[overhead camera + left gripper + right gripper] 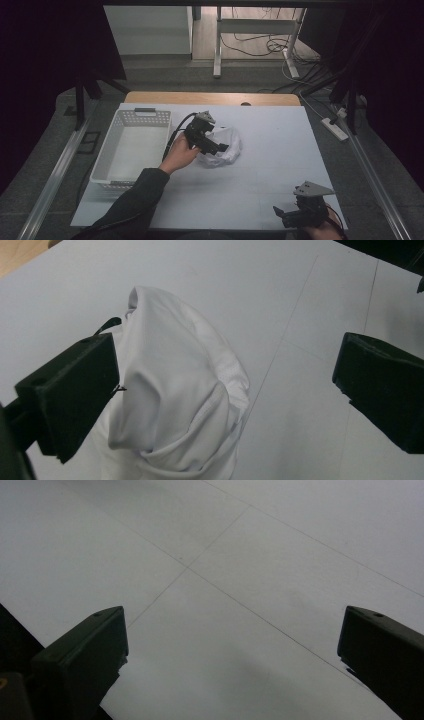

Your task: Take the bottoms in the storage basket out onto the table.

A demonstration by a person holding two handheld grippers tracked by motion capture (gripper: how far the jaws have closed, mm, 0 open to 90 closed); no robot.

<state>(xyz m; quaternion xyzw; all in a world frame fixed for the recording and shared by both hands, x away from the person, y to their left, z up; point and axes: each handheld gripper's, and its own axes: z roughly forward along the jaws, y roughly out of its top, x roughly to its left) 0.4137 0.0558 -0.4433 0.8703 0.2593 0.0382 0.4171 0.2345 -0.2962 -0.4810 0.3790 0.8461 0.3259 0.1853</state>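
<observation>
A crumpled white cloth [223, 146] lies in a soft heap near the middle of the table [270, 165], just right of the white basket [131, 150]. In the left gripper view the cloth [175, 395] is thin and smooth, bunched into rounded folds with a stitched hem curling along its right side and a patch of fine mesh under the fold.

The left gripper [218, 147] is over the heap, held in the person's left hand [179, 154], whose dark-sleeved forearm reaches diagonally up from the bottom edge. Its jaws stand wide apart and hold nothing: one black blocky jaw lies against the left flank of the cloth, the other is well clear over bare table to the right, so the bulk of the heap sits between them, nearer the left jaw.

The basket is a rectangular plastic tub with perforated walls near its rim, at the table's left edge.

The right gripper [284, 214] rests low at the near right corner of the table, well apart from the cloth, its jaws spread wide over the pale, faintly lined tabletop with nothing between them
</observation>
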